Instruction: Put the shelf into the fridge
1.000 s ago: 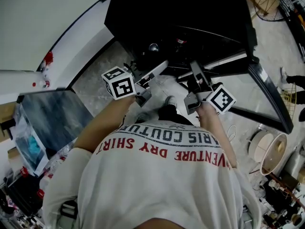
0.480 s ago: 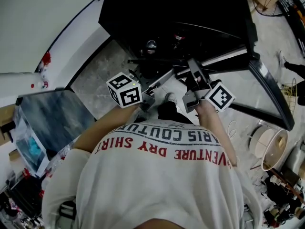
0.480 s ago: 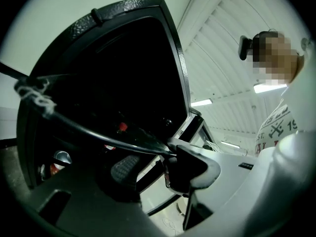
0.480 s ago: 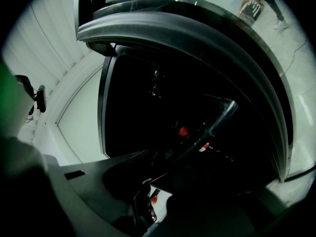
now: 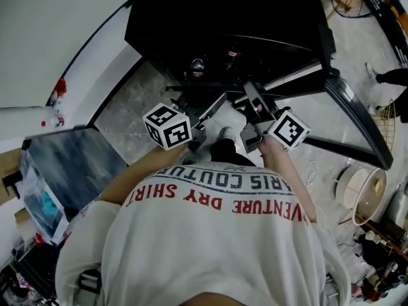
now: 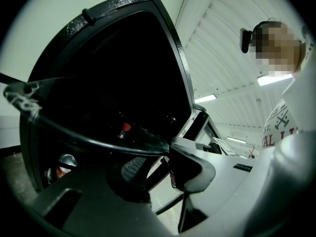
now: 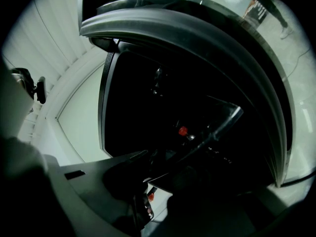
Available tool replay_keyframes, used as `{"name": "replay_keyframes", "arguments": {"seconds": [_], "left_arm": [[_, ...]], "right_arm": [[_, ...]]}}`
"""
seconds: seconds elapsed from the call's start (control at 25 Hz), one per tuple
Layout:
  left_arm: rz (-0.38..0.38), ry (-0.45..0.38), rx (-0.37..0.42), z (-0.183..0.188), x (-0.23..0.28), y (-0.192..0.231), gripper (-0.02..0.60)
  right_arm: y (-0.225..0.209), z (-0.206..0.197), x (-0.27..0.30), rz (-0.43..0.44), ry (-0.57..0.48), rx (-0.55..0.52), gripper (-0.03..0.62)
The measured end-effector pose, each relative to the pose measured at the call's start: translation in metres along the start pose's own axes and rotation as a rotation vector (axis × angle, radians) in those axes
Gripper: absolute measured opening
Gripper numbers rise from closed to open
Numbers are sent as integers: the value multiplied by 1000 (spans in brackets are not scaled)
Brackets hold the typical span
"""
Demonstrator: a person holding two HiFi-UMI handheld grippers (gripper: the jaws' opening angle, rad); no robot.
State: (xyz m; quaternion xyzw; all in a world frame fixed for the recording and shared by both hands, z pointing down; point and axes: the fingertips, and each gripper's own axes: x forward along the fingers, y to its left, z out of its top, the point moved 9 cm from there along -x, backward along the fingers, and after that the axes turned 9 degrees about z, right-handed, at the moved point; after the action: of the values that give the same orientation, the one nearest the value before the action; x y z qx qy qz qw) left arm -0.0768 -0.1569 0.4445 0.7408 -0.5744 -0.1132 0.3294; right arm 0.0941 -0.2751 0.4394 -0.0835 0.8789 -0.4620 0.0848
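A black fridge stands open in front of me, its inside dark. I hold the shelf, a glass pane with a dark rim, roughly level at its mouth. My left gripper is at the pane's left edge; its jaws have just been closing, and the rim runs in between them at the left gripper. My right gripper is shut on the right edge. In the right gripper view the pane reaches from the right gripper into the fridge.
The fridge door hangs open to the right. A can and a red-capped bottle sit low inside. A grey panel lies on the floor at left; spools and clutter lie at right.
My left gripper has shifted a little right and down in the head view, in toward the shelf's left edge. The right gripper and the shelf stay where they were.
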Motion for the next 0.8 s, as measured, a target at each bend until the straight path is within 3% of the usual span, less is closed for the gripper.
{"name": "replay_keyframes", "arguments": {"seconds": [0.44, 0.8], "left_arm": [[-4, 16, -17, 4, 6, 3, 130], [6, 20, -20, 11, 13, 10, 132]], "right_arm": [[0, -4, -8, -34, 40, -25, 142], [5, -7, -17, -77, 123, -113, 150]]}}
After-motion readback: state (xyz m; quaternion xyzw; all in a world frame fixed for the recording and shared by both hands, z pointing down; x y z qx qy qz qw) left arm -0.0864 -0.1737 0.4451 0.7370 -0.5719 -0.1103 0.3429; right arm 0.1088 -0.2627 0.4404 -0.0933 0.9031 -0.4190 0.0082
